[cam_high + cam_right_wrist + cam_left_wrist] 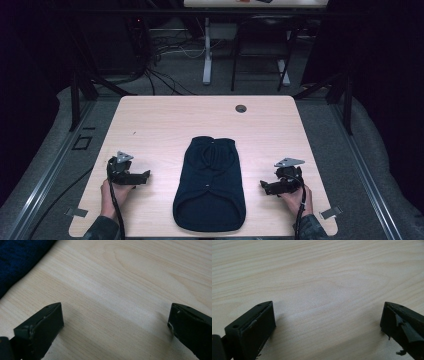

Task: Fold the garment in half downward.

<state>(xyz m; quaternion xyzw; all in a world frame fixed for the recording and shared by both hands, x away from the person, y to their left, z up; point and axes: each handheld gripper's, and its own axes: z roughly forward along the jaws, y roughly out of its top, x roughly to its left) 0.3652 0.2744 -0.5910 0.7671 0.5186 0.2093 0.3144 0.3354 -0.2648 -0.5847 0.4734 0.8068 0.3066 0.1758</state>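
Observation:
A dark navy knitted garment (210, 185) lies flat in the middle of the light wood table (165, 120), its wide hem toward the front edge and its narrower end pointing away. My left gripper (145, 175) rests on the table to the garment's left, held by a hand, jaws aimed at the garment. My right gripper (263, 186) rests to its right, jaws also aimed inward. In the left gripper view my left gripper (328, 315) stands open over bare wood. My right gripper (116, 315) is open too, with a corner of the navy garment (17, 257) at upper left.
A round cable hole (241, 108) sits near the table's far edge. Beyond the table are the legs of another desk (207, 55), loose cables (160, 60) on the floor and black frame posts (75, 100) at both sides.

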